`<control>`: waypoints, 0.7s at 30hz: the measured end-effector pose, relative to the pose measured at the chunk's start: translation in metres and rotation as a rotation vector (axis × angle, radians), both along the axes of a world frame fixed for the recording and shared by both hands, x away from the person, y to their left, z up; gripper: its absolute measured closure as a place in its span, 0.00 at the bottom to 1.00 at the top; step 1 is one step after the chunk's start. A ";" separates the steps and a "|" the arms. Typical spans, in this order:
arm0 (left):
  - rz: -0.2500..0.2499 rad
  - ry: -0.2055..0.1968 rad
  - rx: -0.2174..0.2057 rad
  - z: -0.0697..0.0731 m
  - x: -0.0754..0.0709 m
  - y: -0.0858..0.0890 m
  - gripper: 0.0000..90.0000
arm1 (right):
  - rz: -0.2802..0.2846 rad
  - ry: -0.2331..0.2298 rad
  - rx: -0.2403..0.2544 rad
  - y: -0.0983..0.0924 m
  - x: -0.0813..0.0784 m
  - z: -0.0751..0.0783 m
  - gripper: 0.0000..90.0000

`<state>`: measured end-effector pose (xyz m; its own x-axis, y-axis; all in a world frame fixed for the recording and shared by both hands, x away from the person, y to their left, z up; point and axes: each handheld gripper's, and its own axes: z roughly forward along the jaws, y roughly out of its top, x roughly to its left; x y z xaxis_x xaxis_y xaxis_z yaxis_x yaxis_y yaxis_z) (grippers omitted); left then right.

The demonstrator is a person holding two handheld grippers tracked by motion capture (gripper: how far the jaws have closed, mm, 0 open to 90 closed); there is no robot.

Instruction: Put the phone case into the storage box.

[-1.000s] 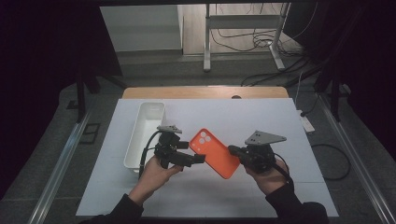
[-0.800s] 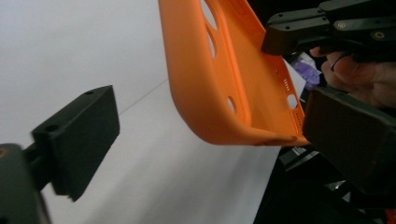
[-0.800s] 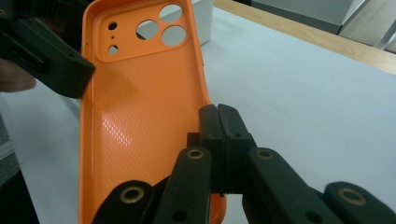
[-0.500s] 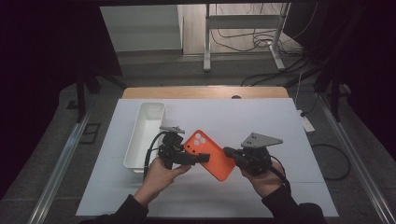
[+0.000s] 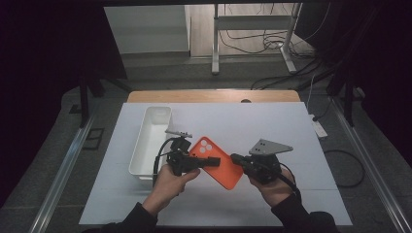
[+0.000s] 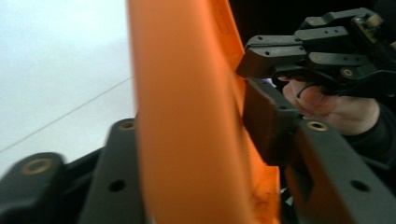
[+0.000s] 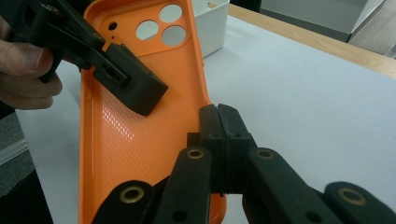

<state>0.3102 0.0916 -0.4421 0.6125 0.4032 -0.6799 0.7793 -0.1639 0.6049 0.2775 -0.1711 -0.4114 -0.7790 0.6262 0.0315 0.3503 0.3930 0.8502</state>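
An orange phone case (image 5: 219,164) with three camera holes hangs above the white table (image 5: 282,126), held between both grippers. My right gripper (image 5: 236,159) is shut on the case's long rim, its two jaws pinched together over that rim (image 7: 218,114). My left gripper (image 5: 210,162) comes in from the other side, and its jaws have just been closing with the case (image 6: 187,116) between them. One pad (image 7: 133,86) lies flat on the dimpled inner face (image 7: 116,135); the other jaw sits behind the case.
A white rectangular tray (image 5: 145,148) stands on the table just left of my left hand, its corner (image 7: 212,23) also seen beyond the case. A wooden strip (image 5: 214,95) runs along the table's far edge. Metal rails flank the table.
The left jaws have closed in around the case. The case has shifted slightly left and tilted, with the right gripper following it.
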 end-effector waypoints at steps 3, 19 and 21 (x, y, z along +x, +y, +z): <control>-0.002 0.019 -0.031 -0.001 0.000 0.000 0.78 | 0.004 -0.002 -0.008 0.001 0.000 -0.001 0.99; 0.018 0.114 -0.128 -0.012 0.002 0.005 0.94 | 0.025 -0.017 -0.031 0.004 -0.001 -0.006 0.96; 0.024 0.098 -0.106 -0.011 0.001 0.005 0.94 | 0.032 -0.016 -0.028 0.004 -0.001 -0.006 0.95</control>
<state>0.3114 0.0968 -0.4527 0.5322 0.3392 -0.7757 0.8384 -0.0837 0.5386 0.2767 -0.1675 -0.4174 -0.7991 0.6012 0.0021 0.3237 0.4273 0.8442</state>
